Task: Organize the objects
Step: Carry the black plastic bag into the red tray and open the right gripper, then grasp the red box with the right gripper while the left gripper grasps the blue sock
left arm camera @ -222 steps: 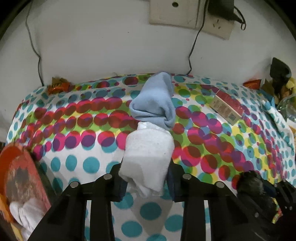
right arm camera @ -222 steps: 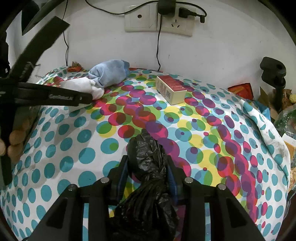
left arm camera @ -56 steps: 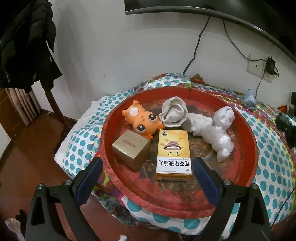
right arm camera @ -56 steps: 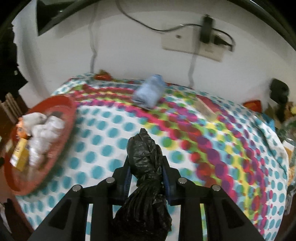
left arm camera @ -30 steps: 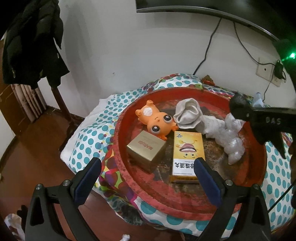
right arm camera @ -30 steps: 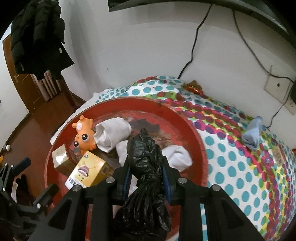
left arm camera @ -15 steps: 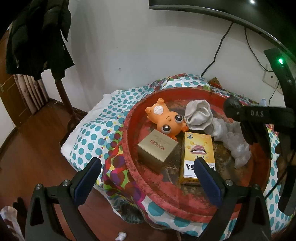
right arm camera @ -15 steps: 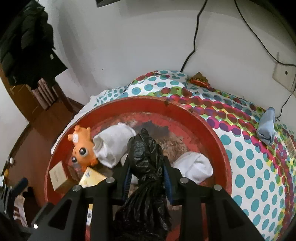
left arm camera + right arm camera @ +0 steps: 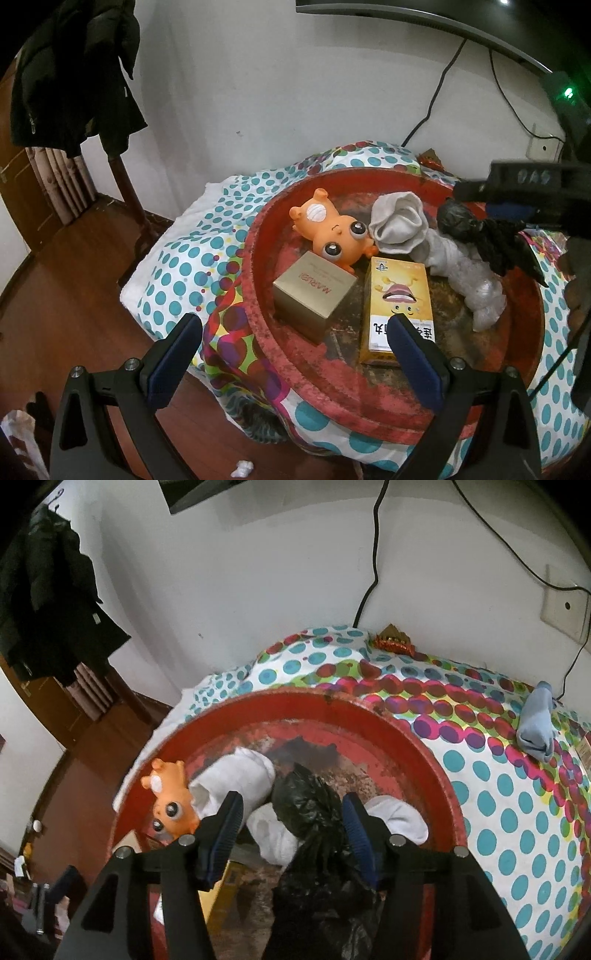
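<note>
**A:** ok so what's the layout, biggest stuff first?

**B:** Polka-dot tablecloth [image 9: 509, 812] covers the whole table. At its left end sits a big round red tray [image 9: 524, 354], worn and scuffed inside. In the tray: a yellow box [image 9: 400, 295] lying flat toward the near rim, a gold box [image 9: 314, 293] just left of it, an orange toy [image 9: 338, 240] on its back behind the gold box, a grey-white sock [image 9: 399, 225] bunched up beside the toy's head, and a longer white sock [image 9: 469, 280] stretching toward the right rim.

**A:** and the bag?

**B:** Black plastic bag [image 9: 317, 834] is over the middle of the tray, above the white socks. It's sitting between the right gripper [image 9: 293, 823] jaws, which have just been opening. There's a clear gap on the left pad, and the bag is up against the right one, so it's not clamped. Can't tell if it's landed on the socks.

**A:** other tongs?

**B:** Left gripper [image 9: 295, 343] is spread wide with nothing in it, hovering at the tray's near rim.

**A:** anything outside the tray?

**B:** A light blue sock [image 9: 535, 727] near the cloth's far right edge, well apart from the tray, and a small red-gold wrapper [image 9: 393, 642] at the far edge by the wall.
</note>
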The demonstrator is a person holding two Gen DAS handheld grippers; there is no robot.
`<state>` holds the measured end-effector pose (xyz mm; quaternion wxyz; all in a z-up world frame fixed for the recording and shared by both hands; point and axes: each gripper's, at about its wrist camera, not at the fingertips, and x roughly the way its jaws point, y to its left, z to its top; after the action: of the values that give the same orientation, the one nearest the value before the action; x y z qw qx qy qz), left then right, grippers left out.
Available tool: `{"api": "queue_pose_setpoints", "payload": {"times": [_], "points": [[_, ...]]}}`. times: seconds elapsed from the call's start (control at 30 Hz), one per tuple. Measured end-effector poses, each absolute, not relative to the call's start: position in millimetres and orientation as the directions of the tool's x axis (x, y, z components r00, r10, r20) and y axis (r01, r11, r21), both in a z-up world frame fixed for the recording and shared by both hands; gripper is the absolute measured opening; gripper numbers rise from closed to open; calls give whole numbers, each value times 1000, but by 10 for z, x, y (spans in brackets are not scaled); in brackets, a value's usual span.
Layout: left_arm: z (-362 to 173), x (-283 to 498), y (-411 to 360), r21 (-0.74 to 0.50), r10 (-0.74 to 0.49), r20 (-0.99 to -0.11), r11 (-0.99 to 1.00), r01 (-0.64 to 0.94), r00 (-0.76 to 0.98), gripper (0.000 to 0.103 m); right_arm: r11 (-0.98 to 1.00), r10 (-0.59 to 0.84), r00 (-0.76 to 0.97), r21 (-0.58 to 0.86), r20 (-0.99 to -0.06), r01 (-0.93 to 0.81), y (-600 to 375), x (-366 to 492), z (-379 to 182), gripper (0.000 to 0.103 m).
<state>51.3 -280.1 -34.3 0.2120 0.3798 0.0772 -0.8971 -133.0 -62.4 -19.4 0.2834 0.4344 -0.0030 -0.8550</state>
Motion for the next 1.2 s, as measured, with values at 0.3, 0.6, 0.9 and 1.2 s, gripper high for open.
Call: {"api": "queue_pose_setpoints", "payload": {"times": [0.3, 0.6, 0.9, 1.2], "points": [[-372, 491, -2715, 51, -328, -712, -906, 421, -621, 100, -879, -439, -559, 207, -704, 429, 444, -1381, -48, 57], [-459, 434, -2600, 99, -345, -720, -909, 404, -602, 101, -980, -172, -666, 59, -726, 188, 859, -1857, -190, 57], [-438, 418, -2328, 157, -353, -694, -925, 346, -627, 101, -995, -41, -662, -32, -748, 97, 1562, -2473, -507, 57], [-102, 164, -1871, 136, -265, -684, -962, 237, -680, 102, -977, -76, -630, -67, -773, 201, 1574, -3075, -766, 57]]}}
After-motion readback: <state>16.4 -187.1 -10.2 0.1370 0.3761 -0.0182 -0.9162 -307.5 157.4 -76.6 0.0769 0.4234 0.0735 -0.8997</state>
